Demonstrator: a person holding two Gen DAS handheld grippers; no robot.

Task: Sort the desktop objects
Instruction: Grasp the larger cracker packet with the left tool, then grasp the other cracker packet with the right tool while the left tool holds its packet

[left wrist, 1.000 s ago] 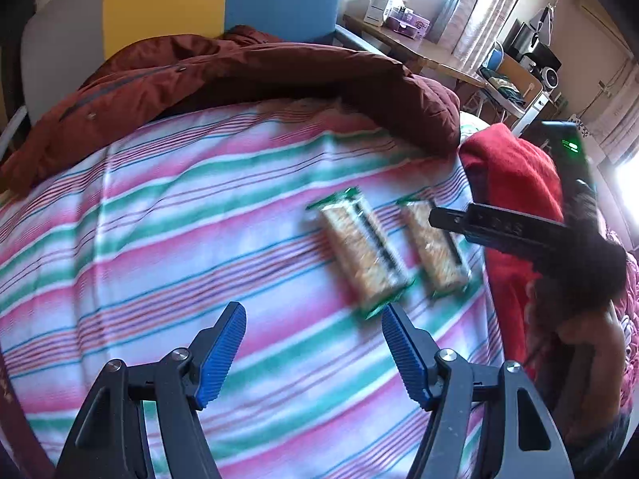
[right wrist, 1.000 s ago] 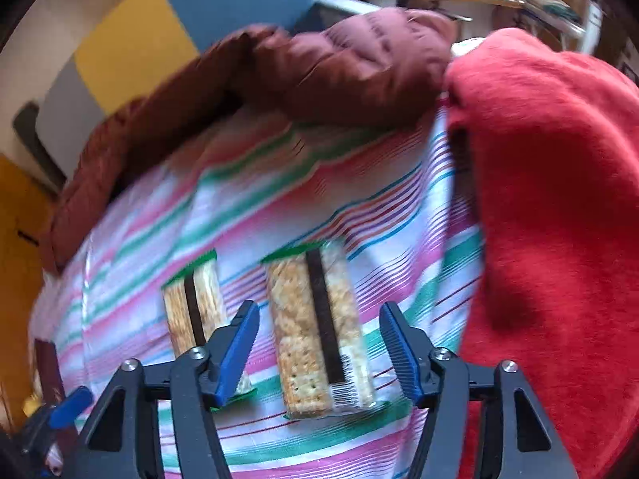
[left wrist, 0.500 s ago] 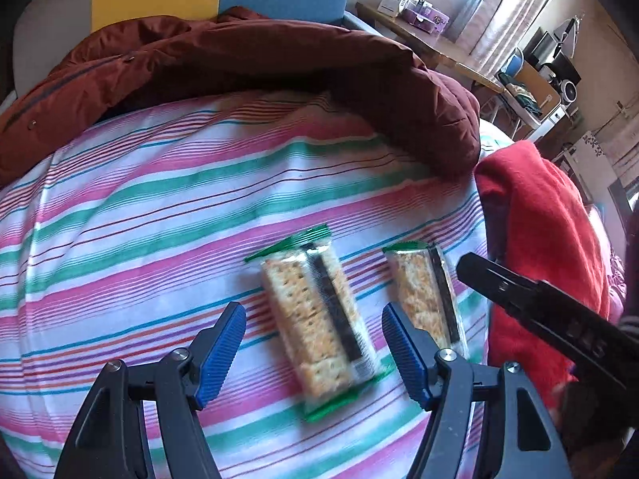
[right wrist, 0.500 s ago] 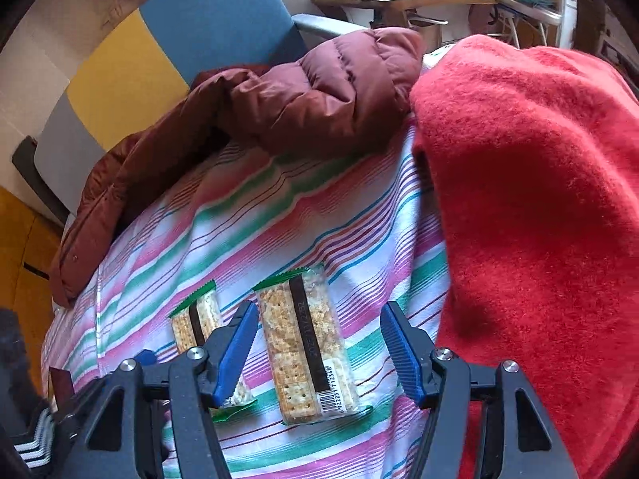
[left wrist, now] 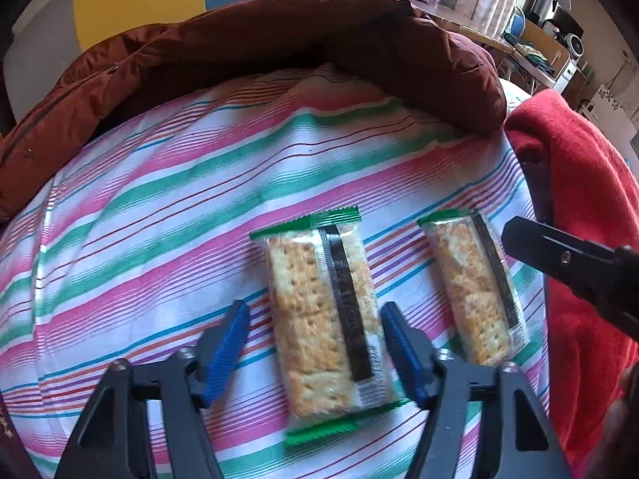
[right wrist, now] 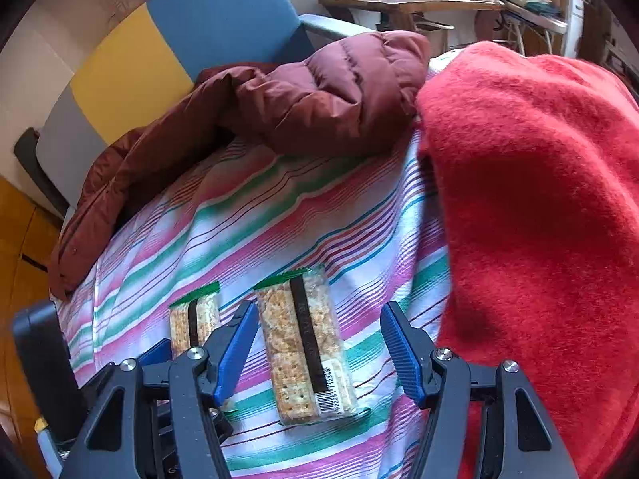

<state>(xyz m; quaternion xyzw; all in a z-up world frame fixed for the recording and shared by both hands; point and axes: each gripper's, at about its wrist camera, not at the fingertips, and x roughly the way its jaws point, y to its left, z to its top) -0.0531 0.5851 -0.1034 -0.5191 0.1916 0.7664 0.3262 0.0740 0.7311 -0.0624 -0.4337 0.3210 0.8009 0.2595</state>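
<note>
Two flat cracker packs (left wrist: 325,319) (left wrist: 473,283) side by side

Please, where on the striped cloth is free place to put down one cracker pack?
Bare striped cloth lies between the brown jacket and the left cracker pack, stretching leftward. It is crowded between the two packs and where the right cracker pack nears the red blanket.

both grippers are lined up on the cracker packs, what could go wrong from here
1. Both packs lie close together, so the left hand-held gripper and right hand-held gripper may collide while closing.
2. The left pack and right pack hold brittle crackers; a hard squeeze could crack them.
3. The striped sheet is soft, so fingers might pinch fabric.
</note>
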